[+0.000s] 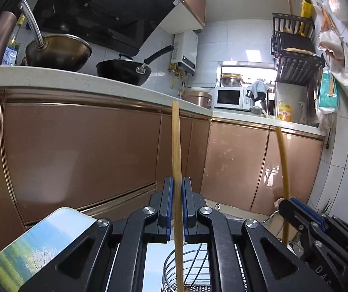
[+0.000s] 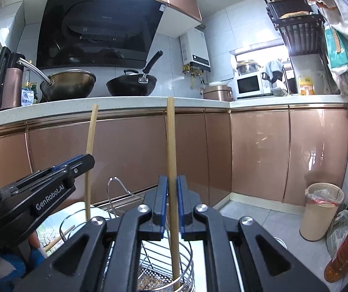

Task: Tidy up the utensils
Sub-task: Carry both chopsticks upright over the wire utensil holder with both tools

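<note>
My left gripper [image 1: 177,189] is shut on a bamboo chopstick [image 1: 176,141], which stands upright between the blue pads. Its lower end reaches down into a round wire utensil holder [image 1: 168,262] right below. At the right of the same view, my right gripper [image 1: 287,203] grips a second chopstick [image 1: 283,165]. The right wrist view shows the right gripper [image 2: 171,189] shut on its upright chopstick [image 2: 171,141], whose lower end is inside the wire holder [image 2: 190,258]. The left gripper [image 2: 86,160] is at the left with its chopstick [image 2: 91,131].
The holder stands on a surface with a landscape print [image 1: 40,245]. Ahead are brown cabinet doors [image 2: 125,155] under a white counter with two woks [image 2: 131,85] and a microwave [image 2: 250,85]. A lined bin [image 2: 319,214] and an oil bottle [image 2: 346,250] stand at the right.
</note>
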Demonstrator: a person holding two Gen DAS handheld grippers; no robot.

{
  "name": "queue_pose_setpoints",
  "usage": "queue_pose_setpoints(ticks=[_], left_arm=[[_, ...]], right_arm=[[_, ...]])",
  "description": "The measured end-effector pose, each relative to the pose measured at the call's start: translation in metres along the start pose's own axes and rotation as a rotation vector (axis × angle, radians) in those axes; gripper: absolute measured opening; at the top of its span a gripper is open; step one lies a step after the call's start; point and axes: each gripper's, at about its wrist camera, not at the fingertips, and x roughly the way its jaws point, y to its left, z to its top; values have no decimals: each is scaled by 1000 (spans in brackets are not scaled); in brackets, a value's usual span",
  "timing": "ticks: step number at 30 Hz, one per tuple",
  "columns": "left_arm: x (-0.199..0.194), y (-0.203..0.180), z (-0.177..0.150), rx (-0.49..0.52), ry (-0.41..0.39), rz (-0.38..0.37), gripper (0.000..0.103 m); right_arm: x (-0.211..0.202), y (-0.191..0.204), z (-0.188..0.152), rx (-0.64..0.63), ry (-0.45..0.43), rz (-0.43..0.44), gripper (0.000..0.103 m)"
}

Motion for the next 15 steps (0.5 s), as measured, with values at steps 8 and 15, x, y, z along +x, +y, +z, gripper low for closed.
queue_pose_setpoints(ticks=[8, 15], left_arm=[[2, -1, -4, 7, 32, -8, 7], [3, 1, -7, 9, 56, -19, 7]], right_arm=[[1, 1, 3, 7, 6, 6, 7], [3, -1, 2, 25, 16, 27, 7]])
